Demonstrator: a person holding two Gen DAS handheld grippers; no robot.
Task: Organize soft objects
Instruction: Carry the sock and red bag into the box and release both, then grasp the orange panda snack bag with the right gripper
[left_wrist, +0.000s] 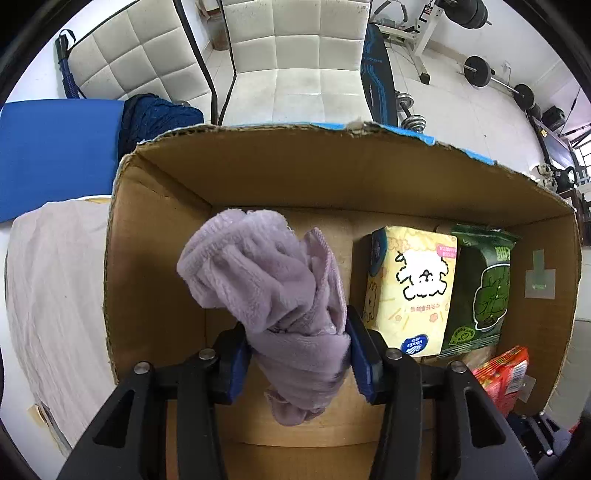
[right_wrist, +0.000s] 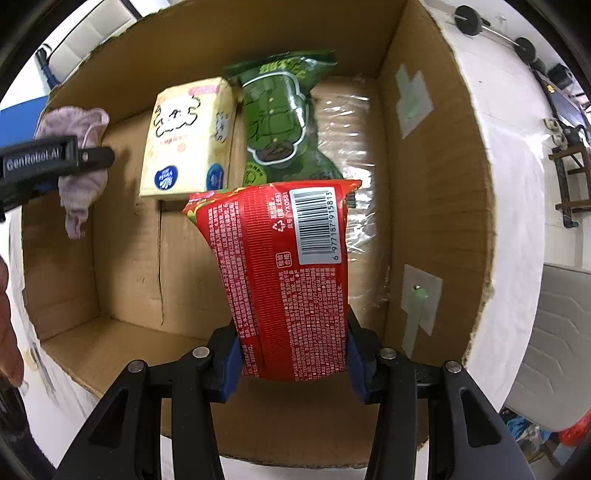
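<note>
Our left gripper (left_wrist: 299, 354) points down into the open brown cardboard box (left_wrist: 177, 258), its blue-padded jaws pinched on a crumpled lilac fleece cloth (left_wrist: 266, 288) that hangs over the bare left part of the box floor. Our right gripper (right_wrist: 293, 354) likewise clamps the lower end of a red printed snack packet with a barcode (right_wrist: 284, 266), held over the right part of the same box. Inside, against the far wall, a pale yellow tissue pack with a white cartoon dog (left_wrist: 410, 288) stands just beside a green snack bag with a cartoon figure (left_wrist: 484, 288); beneath the green bag lies a clear-wrapped pale bundle (right_wrist: 351, 122). The box sits on a white-covered surface (right_wrist: 509, 184)
</note>
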